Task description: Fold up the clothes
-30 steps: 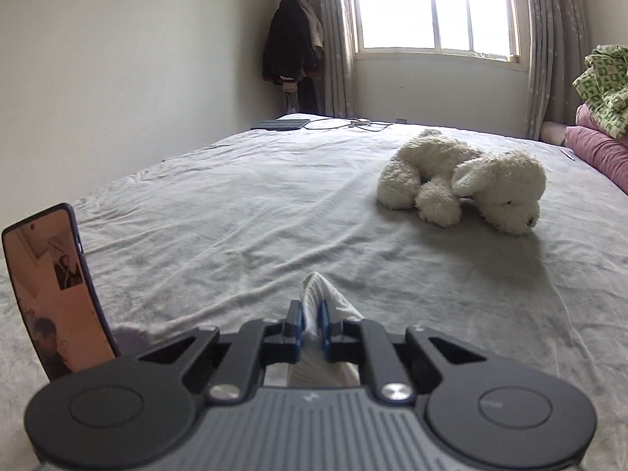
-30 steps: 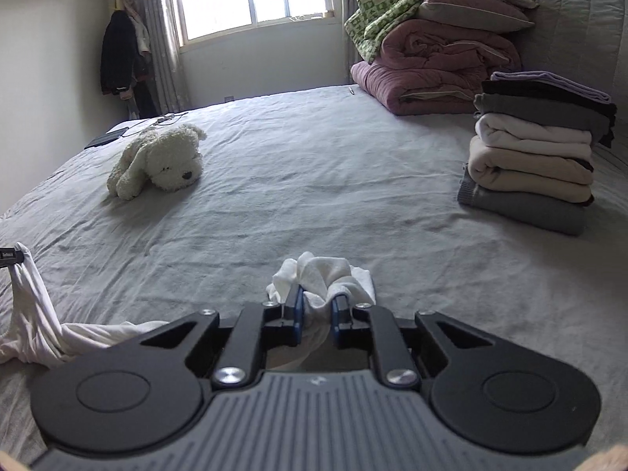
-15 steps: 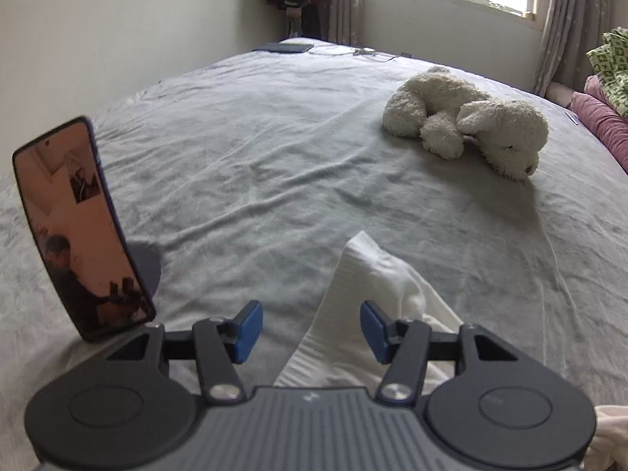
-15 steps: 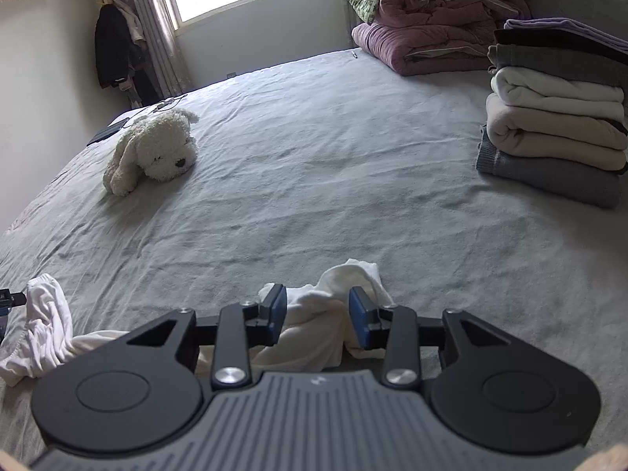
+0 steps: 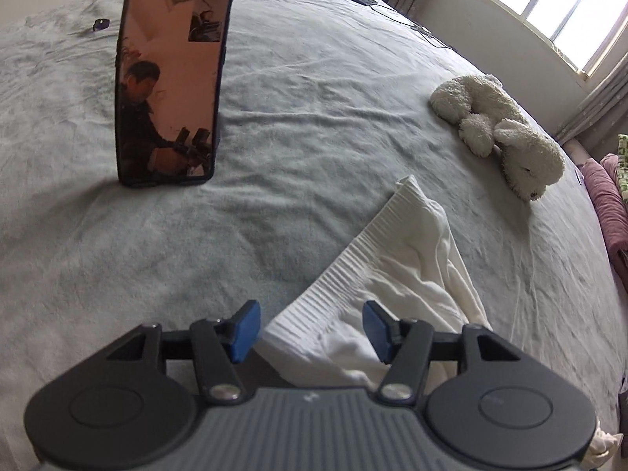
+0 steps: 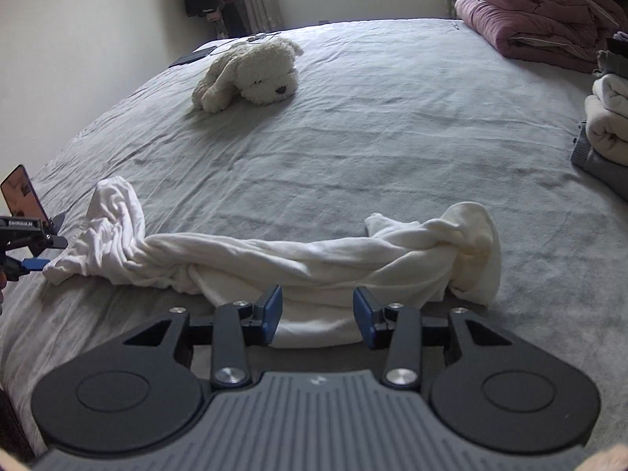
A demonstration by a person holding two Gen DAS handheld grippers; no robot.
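White garment (image 6: 274, 259) lies bunched, unfolded, lower centre; folded stack (image 6: 604, 125) at right; left gripper (image 5: 310, 331) and right gripper (image 6: 316, 316) spread, empty.

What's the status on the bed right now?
Left hand-held gripper open, right hand-held gripper open. White garment bunched on grey bed, unfolded. Plush dog well clear.

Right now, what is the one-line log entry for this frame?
left gripper: open, above ribbed hem | right gripper: open | white garment: bunched on bed, unfolded | folded stack: right edge
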